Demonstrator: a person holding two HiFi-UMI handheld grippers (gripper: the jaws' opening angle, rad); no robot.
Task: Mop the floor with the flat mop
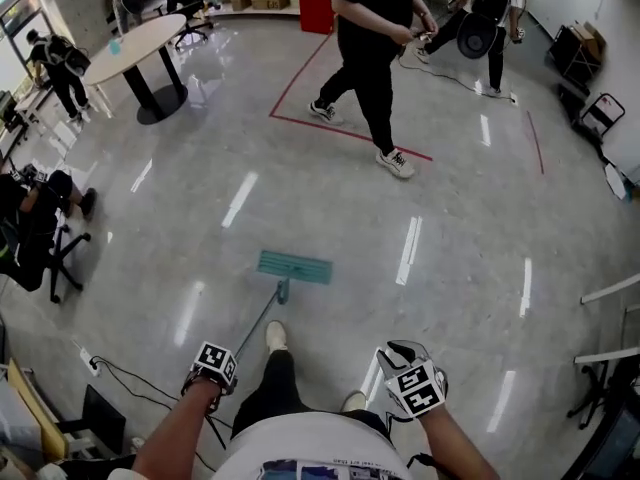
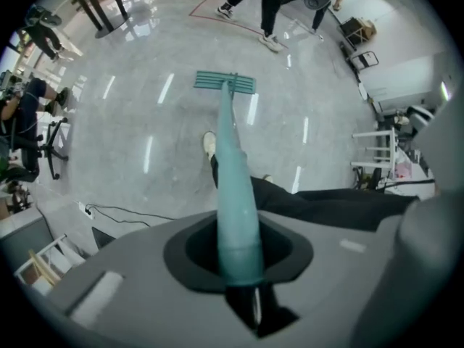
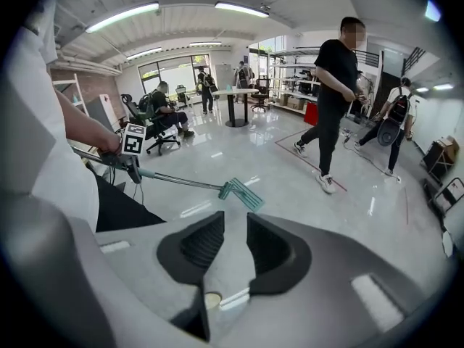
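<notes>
Left arm: a bare forearm reaches forward and down. The left hand-held gripper (image 1: 213, 366) is clamped shut around the upper end of the teal handle (image 2: 235, 194).
Right arm: the forearm stretches forward on the person's other side. The right hand-held gripper (image 1: 412, 386) hangs well apart from the mop, its jaws slightly parted with only floor showing between them.
Flat mop: the flat mop (image 1: 294, 266) slants from the left gripper down past the person's light shoe (image 1: 275, 335). Its teal rectangular head lies flat on the floor just ahead of that shoe.
Open room: glossy grey floor (image 1: 330, 208) spreads ahead of the mop head and to its right, streaked with light reflections.
Left edge: a black cable (image 1: 140, 383) and a power strip (image 1: 90, 361) lie near the left gripper. Beyond them, someone sits in an office chair (image 1: 45, 243).
Right edge: a folding chair (image 1: 600, 113) stands by the wall.
Middle distance: a red tape line (image 1: 340, 130) marks the floor. A person in black (image 1: 375, 38) strides across it, well apart from the mop head.
Far: a round surface (image 1: 140, 43) on a black pedestal stands to the left, and a person with a backpack (image 1: 490, 8) is to the right.
</notes>
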